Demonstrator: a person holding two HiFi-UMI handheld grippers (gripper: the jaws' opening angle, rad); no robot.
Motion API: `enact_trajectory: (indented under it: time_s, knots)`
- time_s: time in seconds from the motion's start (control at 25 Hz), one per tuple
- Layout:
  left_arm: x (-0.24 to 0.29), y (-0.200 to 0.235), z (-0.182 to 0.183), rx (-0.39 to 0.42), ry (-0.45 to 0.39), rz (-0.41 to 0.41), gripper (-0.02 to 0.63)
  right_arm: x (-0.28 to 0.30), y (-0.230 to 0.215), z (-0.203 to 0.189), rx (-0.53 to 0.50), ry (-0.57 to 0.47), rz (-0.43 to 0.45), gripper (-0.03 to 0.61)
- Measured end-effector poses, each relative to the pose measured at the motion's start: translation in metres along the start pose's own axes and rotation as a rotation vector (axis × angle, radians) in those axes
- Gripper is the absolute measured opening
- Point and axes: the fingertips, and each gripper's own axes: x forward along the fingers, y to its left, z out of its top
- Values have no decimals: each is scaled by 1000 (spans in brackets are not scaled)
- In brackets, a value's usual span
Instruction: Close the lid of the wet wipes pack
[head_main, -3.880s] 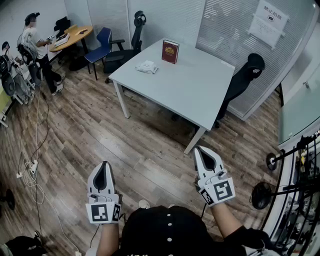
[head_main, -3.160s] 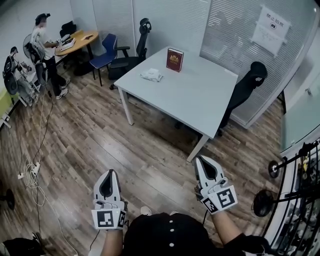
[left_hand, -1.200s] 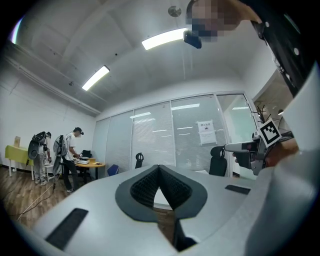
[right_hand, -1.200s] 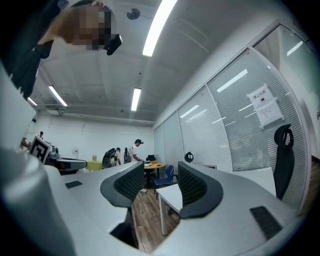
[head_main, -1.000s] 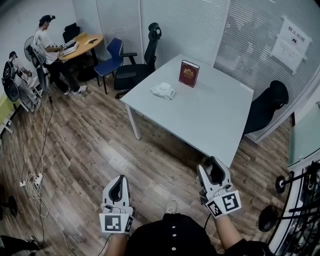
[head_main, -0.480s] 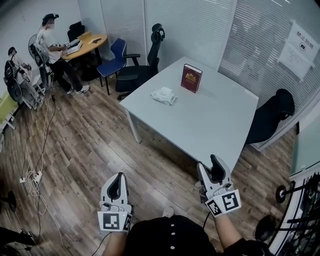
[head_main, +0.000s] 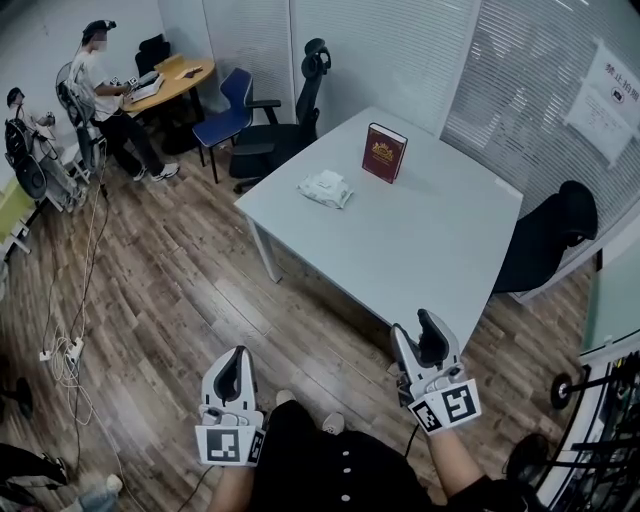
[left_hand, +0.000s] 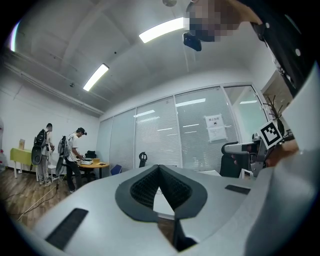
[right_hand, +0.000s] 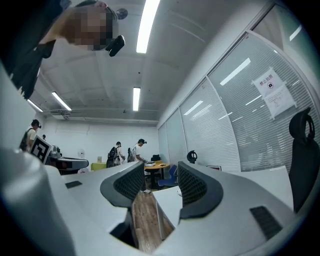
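The wet wipes pack (head_main: 326, 188) is a white, crumpled-looking packet lying near the far left corner of the white table (head_main: 420, 250). Whether its lid is up cannot be made out at this distance. Both grippers are held low in front of the person, well short of the pack. My left gripper (head_main: 238, 352) hangs over the wooden floor, its jaws (left_hand: 159, 167) meeting at the tips with nothing between them. My right gripper (head_main: 428, 318) is at the table's near corner, and its jaws (right_hand: 161, 171) stand apart and empty.
A red book (head_main: 385, 152) stands upright on the table beyond the pack. Black office chairs (head_main: 305, 85) (head_main: 555, 235) and a blue chair (head_main: 225, 118) ring the table. A person (head_main: 100, 75) sits at a far-left desk. Cables (head_main: 62, 350) lie on the floor.
The view has advanced towards the table, which now sits closer and larger. Both grippers have come forward with it, the right one reaching the table's near corner. Their jaws are unchanged.
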Motion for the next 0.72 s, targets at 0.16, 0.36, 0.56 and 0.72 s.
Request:
enact_trajectory:
  time_s: [0.16,0.36,0.56,0.72]
  knots:
    - [15,5,-6,0,3,-11,14,11,-4,-6,-1,13,1,212]
    - [46,16,-4,-13,-16,-35,13,33,-11,-6,-1,5,-17,212]
    - [82,28,3,-11,-34,-56,14,65,-19,0,-14,-5,-25,212]
    - [107,39,3,-12,-39,-70,14,90,-25,0,-10,-7,-34,212]
